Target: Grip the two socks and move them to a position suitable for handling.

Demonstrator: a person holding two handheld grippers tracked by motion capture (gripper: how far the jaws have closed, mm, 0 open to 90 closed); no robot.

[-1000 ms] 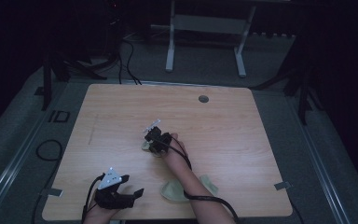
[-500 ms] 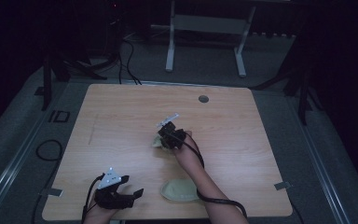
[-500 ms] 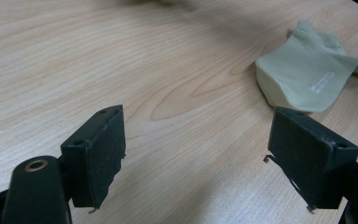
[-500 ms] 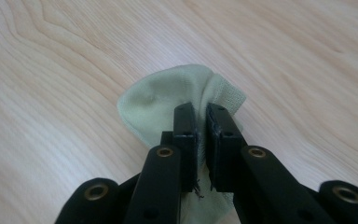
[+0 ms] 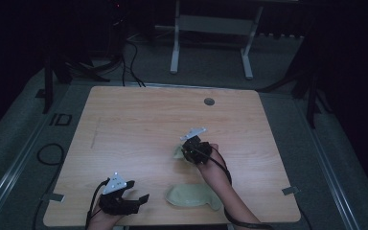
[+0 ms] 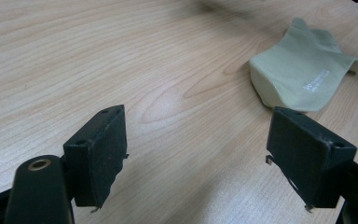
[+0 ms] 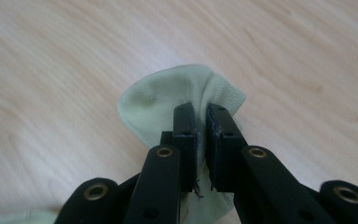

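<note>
Right gripper (image 7: 200,133) clamped on pale green sock (image 7: 168,100), mid-frame in high view, sock bunched at jaw tips just off table (image 5: 124,120). Pick done, likely; placing or pairing left. Second sock (image 5: 191,196) flat at lower centre. Left gripper (image 5: 136,201) lower left, jaws apart, empty, second sock just to its right.

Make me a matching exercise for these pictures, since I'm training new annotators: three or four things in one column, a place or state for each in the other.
Things:
1. left tongs
2. right tongs
3. held sock
4. second sock
5. round hole

Places or states:
A. pinched at its ribbed cuff
B. lying on the table's near edge
C. open over bare wood
D. near the table's far edge
E. shut on pale green fabric

Pairs: 1-C, 2-E, 3-A, 4-B, 5-D
</note>
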